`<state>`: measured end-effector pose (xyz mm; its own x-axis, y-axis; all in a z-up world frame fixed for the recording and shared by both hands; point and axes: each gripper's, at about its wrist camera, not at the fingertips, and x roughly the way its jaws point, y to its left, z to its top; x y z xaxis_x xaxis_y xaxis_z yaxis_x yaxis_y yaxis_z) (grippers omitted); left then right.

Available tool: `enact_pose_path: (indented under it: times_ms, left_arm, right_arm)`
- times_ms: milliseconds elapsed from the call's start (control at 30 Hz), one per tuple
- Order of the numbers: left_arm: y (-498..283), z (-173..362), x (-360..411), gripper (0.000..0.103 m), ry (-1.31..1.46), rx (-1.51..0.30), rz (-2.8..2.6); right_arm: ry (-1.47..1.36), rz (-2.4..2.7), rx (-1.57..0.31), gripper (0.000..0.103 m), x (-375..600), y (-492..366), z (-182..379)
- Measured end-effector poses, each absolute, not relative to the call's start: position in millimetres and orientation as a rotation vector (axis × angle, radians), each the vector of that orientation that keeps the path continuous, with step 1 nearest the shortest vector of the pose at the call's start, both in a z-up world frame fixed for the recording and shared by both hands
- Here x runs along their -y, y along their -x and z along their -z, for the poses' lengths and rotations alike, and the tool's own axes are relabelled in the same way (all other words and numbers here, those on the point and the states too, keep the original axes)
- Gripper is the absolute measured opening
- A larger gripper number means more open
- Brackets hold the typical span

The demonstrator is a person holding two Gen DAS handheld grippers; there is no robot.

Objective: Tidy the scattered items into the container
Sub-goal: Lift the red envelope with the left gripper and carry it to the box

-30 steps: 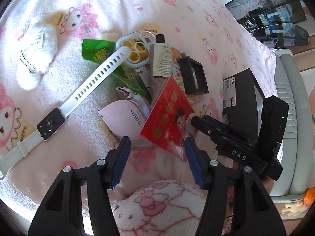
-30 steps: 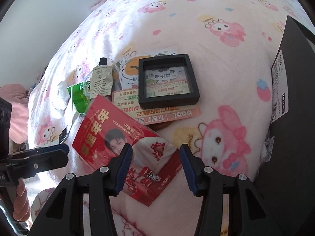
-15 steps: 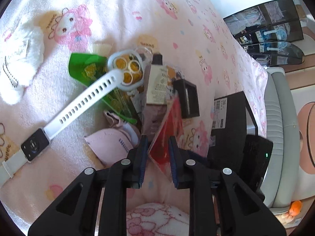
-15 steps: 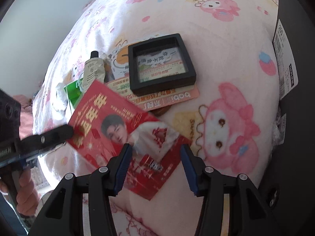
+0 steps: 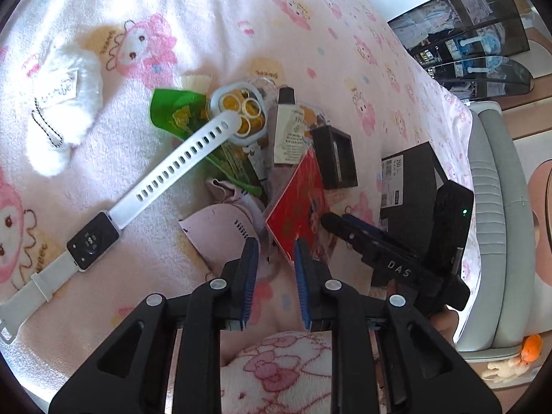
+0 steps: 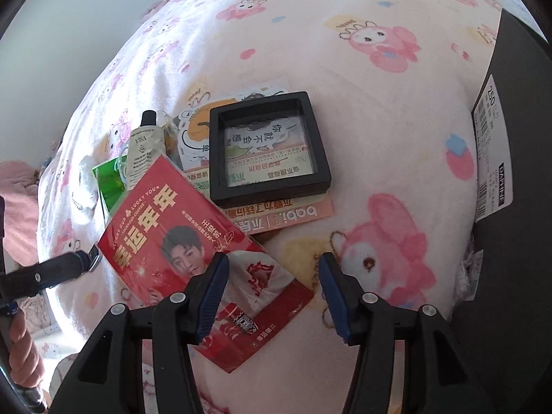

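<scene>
The red card [image 6: 193, 252] is seen low and left of centre in the right wrist view, lying on the pink blanket [image 6: 345, 86] with one edge tucked under the black frame [image 6: 269, 148]. The right hand-held gripper [image 6: 272, 272] is spread wide, its left finger over the card. The left hand-held gripper [image 5: 276, 252] is parted narrowly, nothing clamped, just below the card's corner. The black box [image 5: 410, 186] is seen at right.

Watch [image 5: 93, 238]: 1. Plush toy [image 5: 65, 110]: 1. Green packet [image 5: 172, 114]: 1. Ring case [image 5: 241, 114]: 1. Tube [image 6: 141, 151]: 1. Black frame [image 6: 269, 151]: 1. Red card [image 6: 193, 252]: 1. Pink mask [image 5: 220, 227]: 1. Pink voucher [image 6: 283, 214]: 1. Black box [image 5: 410, 186]: 1. Grippers: 2.
</scene>
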<state>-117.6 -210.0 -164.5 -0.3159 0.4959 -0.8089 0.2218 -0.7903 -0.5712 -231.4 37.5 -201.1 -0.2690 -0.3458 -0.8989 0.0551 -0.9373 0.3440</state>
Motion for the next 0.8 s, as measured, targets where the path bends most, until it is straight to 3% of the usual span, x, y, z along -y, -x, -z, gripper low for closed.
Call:
enact_pose_path:
  times_ms: [33,133,300,467,533,667,800]
  left_arm:
    - [120,168,207,0.019,1.727,0.921,-2.220]
    - [129,172,202,0.019,1.720,0.929,-2.217]
    - [142,162,203,0.019,1.678,0.925,-2.309]
    - [140,155,210,0.020,1.686,0.926,-2.351]
    - [133,155,210,0.025,1.704,0.918,-2.336]
    - [123,160,200,0.024,1.713,0.906,-2.263]
    - [123,168,187,0.023,1.737,0.890,-2.247]
  right_arm:
    - [-1.699,2.278,0.412,0.070,-40,234,204]
    - [-1.716,2.222,0.511,0.070,-43,236,209]
    - [-1.710,2.100,0.411,0.070,-31,221,205]
    - [-1.672,2.018,0.481,0.070,-27,209,193]
    - [-1.669,2.087,0.421,0.070,-30,202,183]
    - [-1.694,2.243,0.292,0.070,-43,201,179]
    - [-1.726,2.250,0.316,0.063,-49,210,192]
